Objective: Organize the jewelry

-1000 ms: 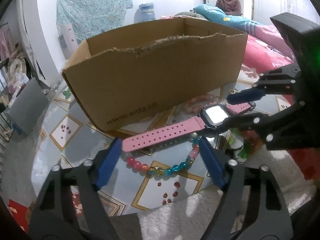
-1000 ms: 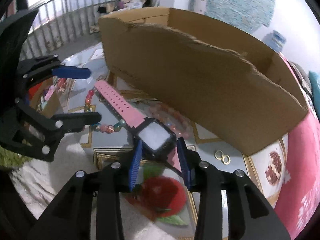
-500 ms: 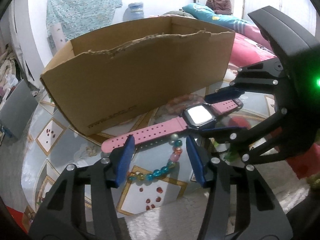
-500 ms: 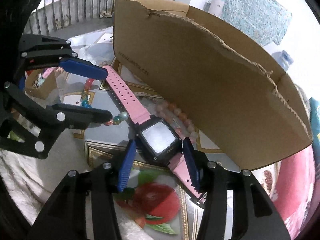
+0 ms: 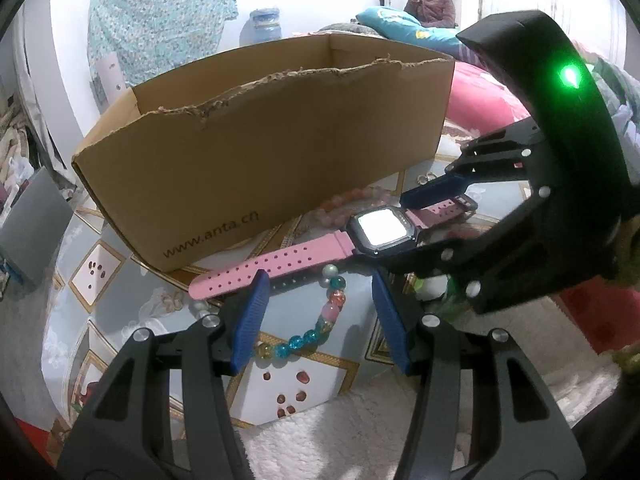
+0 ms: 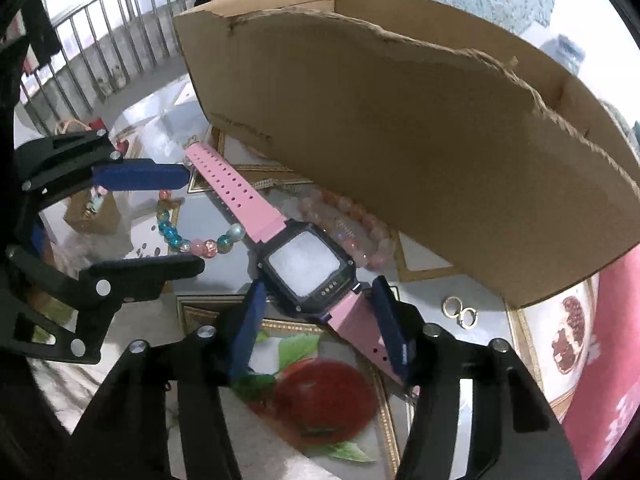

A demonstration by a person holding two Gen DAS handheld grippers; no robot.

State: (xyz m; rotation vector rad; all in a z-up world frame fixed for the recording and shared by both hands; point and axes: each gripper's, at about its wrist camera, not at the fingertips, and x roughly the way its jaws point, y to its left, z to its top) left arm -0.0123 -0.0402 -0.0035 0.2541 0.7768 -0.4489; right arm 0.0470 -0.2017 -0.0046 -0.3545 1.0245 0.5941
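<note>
A pink-strapped watch (image 5: pixel 376 228) (image 6: pixel 306 268) lies flat on the glass table in front of a brown cardboard box (image 5: pixel 280 148) (image 6: pixel 400 128). A multicoloured bead bracelet (image 5: pixel 324 322) (image 6: pixel 192 236) lies beside its long strap. My left gripper (image 5: pixel 320 320) is open, its blue fingers either side of the bracelet. My right gripper (image 6: pixel 318 332) is open, its fingers straddling the watch's short strap just below the face. It shows in the left wrist view (image 5: pixel 424 220), and the left gripper shows in the right wrist view (image 6: pixel 176 224).
A pale pink bead bracelet (image 6: pixel 352 220) lies between the watch and the box. Two gold rings (image 6: pixel 460 312) lie at the box's right corner. A white fluffy cloth (image 5: pixel 360 432) covers the table's near edge. A person (image 5: pixel 430 4) sits on a bed far behind.
Both grippers have moved in toward the jewelry. My left gripper's fingers have narrowed around the bead bracelet. My right gripper has slid along the watch onto its short strap and widened a little.
</note>
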